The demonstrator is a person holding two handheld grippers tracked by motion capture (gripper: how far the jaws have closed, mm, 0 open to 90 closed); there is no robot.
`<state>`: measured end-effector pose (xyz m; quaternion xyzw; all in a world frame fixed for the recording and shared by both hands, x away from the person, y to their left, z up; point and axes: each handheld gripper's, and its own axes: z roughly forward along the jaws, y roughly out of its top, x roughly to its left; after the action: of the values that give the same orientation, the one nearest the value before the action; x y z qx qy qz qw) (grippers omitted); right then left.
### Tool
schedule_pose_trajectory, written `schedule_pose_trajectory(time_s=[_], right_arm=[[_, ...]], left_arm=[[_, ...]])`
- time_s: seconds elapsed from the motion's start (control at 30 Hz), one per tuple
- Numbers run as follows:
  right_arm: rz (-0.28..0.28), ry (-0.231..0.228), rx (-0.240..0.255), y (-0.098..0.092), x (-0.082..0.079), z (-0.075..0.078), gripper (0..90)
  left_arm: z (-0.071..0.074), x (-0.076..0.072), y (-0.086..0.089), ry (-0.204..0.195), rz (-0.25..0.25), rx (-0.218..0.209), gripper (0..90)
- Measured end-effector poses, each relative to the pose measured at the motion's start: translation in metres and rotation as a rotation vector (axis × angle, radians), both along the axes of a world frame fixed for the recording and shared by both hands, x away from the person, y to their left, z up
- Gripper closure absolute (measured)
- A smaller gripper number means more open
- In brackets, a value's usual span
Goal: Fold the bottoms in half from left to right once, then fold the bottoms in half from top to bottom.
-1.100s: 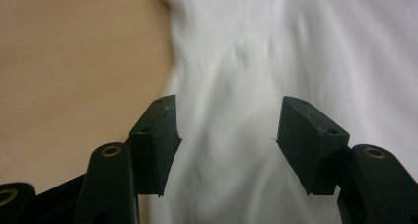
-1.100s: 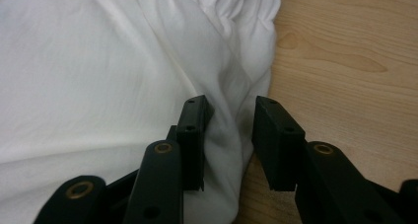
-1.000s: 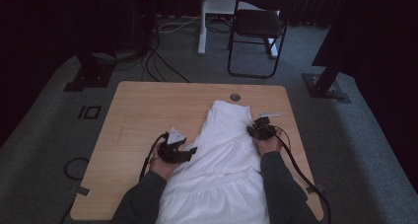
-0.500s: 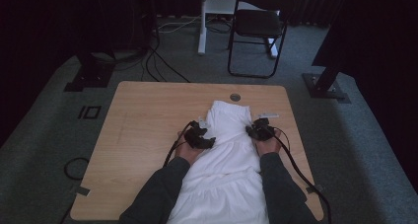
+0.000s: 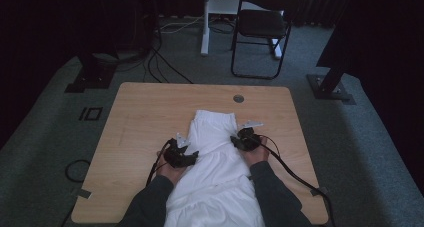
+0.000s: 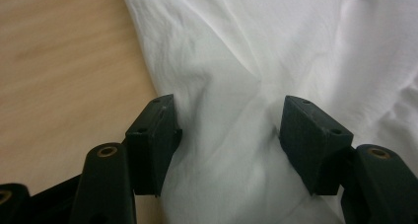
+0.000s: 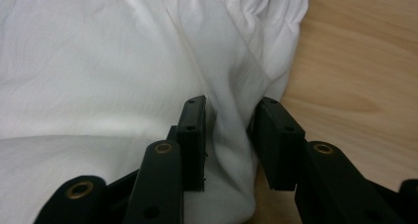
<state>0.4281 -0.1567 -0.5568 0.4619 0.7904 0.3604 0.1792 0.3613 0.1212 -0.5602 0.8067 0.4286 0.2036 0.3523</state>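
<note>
A white gathered garment (image 5: 215, 129) lies lengthwise on the wooden table (image 5: 145, 112) and runs off the near edge between the person's forearms. My left gripper (image 5: 191, 154) rests at the garment's left edge. In the left gripper view its jaws stand wide apart (image 6: 227, 123) over wrinkled white cloth (image 6: 236, 51), and the pads do not press it. My right gripper (image 5: 239, 140) is at the garment's right edge. In the right gripper view it (image 7: 229, 130) is shut on a raised fold of the cloth (image 7: 98, 61) just below the elastic band.
A round cable hole (image 5: 238, 98) sits in the table behind the garment. Bare wood lies to the left and right of the cloth. Beyond the table stand a black chair (image 5: 262, 24), dark stand bases (image 5: 332, 87) and floor cables (image 5: 165, 67).
The left gripper went inward over the garment, then came back out to its left edge. The right gripper slid inward to the left with the cloth's right edge, narrowing the garment's top.
</note>
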Motion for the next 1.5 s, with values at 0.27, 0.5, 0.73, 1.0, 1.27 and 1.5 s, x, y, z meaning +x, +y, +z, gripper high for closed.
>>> schedule_pose_trajectory(time_s=[0.27,0.5,0.73,1.0,1.27,1.5], right_arm=[[0.046,-0.014,-0.001,0.013,-0.017,-0.002,65.3],[0.044,-0.019,0.001,0.013,-0.017,-0.002,65.7],[0.047,-0.019,0.014,0.013,-0.016,-0.003,66.7],[0.056,-0.023,0.019,0.012,-0.016,-0.003,67.1],[0.056,0.018,0.036,0.01,-0.012,0.0,51.8],[0.012,0.024,0.115,-0.001,0.009,0.009,22.4]], left_arm=[[-0.001,-0.027,0.01,0.003,-0.006,-0.012,40.1],[0.024,-0.01,0.023,-0.033,-0.002,-0.112,37.4],[0.038,0.05,0.012,0.024,0.001,-0.112,22.2],[0.005,0.079,-0.003,0.074,0.052,-0.043,15.5],[0.002,0.08,-0.003,0.033,0.059,0.013,15.5],[0.001,0.079,-0.004,0.019,0.053,0.008,16.1]])
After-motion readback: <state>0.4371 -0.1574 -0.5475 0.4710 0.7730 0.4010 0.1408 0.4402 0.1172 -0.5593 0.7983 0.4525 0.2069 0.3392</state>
